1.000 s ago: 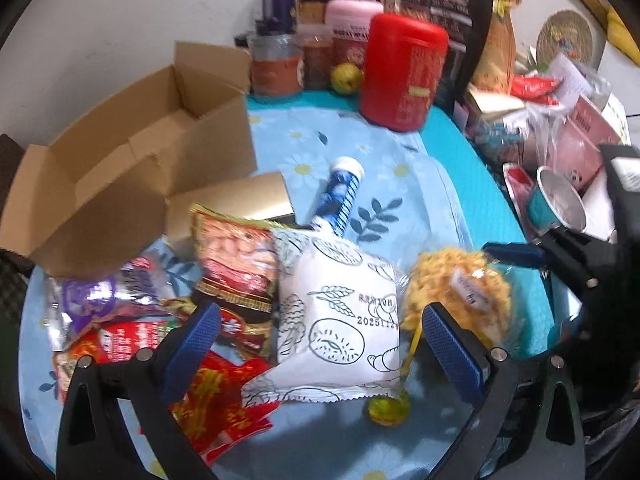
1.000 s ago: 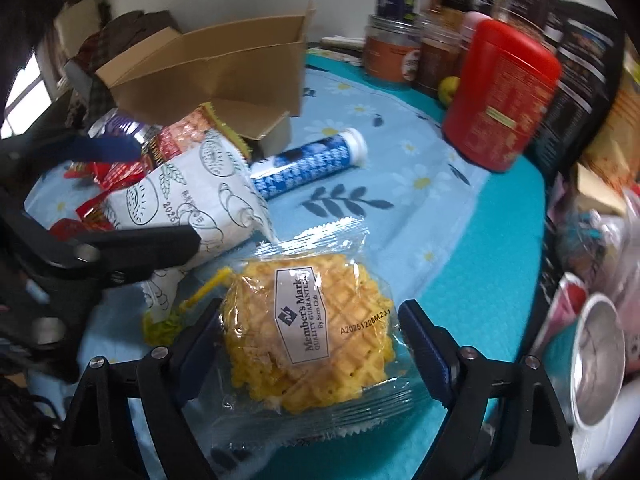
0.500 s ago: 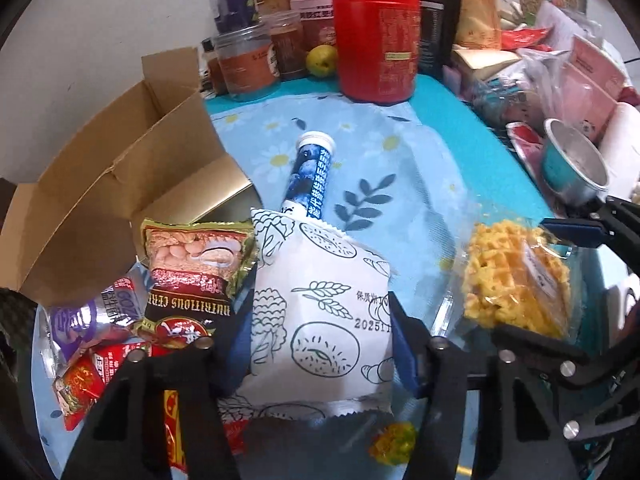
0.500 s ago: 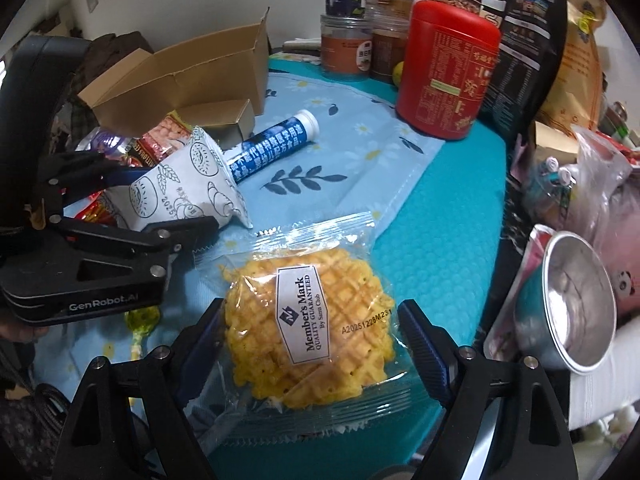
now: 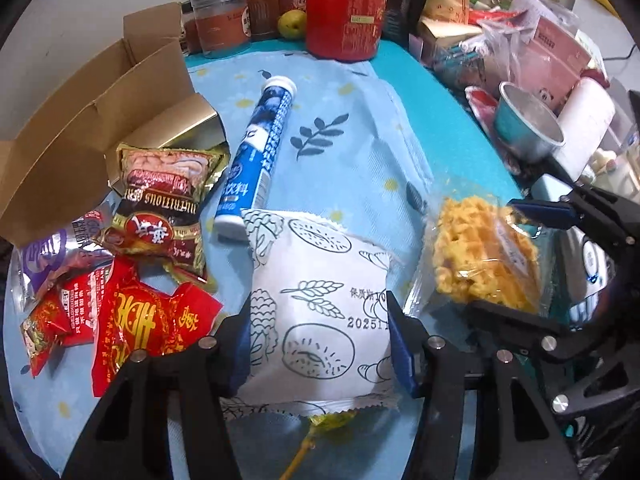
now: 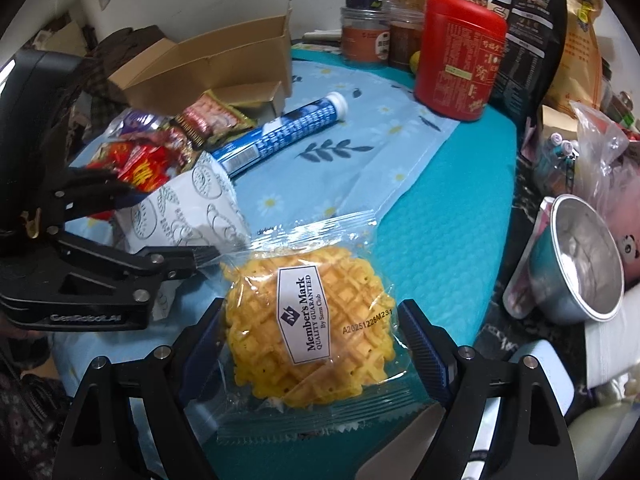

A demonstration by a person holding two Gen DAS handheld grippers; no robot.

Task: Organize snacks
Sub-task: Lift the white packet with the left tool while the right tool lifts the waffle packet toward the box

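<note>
A white snack packet (image 5: 316, 292) with line drawings lies on the blue flowered cloth (image 5: 352, 152). My left gripper (image 5: 320, 322) has it between its blue pads, which press on both sides while the jaws open slightly. The right wrist view shows the same packet (image 6: 192, 208) in the left gripper (image 6: 168, 226). My right gripper (image 6: 310, 316) is shut on a clear-wrapped yellow waffle (image 6: 320, 280), held just above the teal table edge. In the left wrist view that waffle (image 5: 480, 256) sits to the right, in the right gripper (image 5: 500, 258).
An open cardboard box (image 5: 80, 120) stands at the left, with red and brown snack packets (image 5: 160, 200) in front of it. A blue tube (image 5: 256, 152) lies mid-cloth. A red canister (image 5: 344, 8), jars and bags crowd the back, a metal cup (image 5: 524, 120) the right.
My left gripper came down over the white packet and closed its wide-open jaws on it. The right gripper, still holding the waffle, drifted to the right.
</note>
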